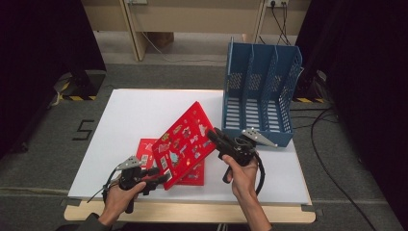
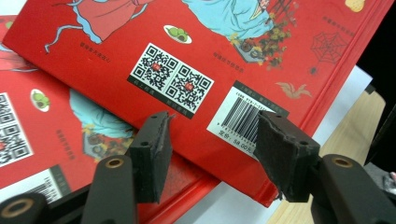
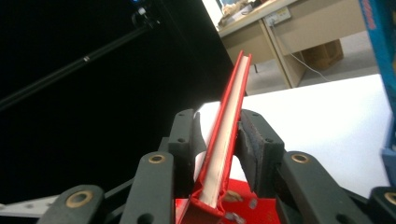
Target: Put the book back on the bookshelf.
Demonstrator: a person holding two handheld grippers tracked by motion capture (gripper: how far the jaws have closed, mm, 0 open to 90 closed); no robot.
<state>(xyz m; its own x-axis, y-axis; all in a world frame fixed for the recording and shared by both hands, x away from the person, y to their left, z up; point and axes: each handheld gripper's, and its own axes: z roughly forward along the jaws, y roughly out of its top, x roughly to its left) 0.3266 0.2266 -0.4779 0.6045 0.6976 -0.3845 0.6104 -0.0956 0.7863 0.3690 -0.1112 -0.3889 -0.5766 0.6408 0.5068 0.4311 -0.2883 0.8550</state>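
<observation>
Starting at the left, the left gripper [image 1: 159, 179] sits at the near lower corner of the lifted red book [image 1: 185, 142], and in the left gripper view its jaws stand well apart, with the book's barcode corner [image 2: 252, 116] just beyond the pads and nothing between them, so it holds nothing at this moment. Under that book lies a 2nd red book [image 1: 195, 174] flat on the white counter [image 1: 130, 120], with the same cover pictures showing. Moving right, the right gripper [image 1: 215, 136] has closed its jaws on the lifted book's edge; the right gripper view looks straight along the page block [image 3: 229, 130] pinched between both pads. The book is tilted up off the stack, its far corner high and its near corner low. Farther right, the blue file rack [image 1: 260, 91] stands at the counter's far right corner, its 3 slots empty. Judging from this, 1 book is gripped and raised but not yet carried to a slot, and the other is untouched, so most of the work remains.
</observation>
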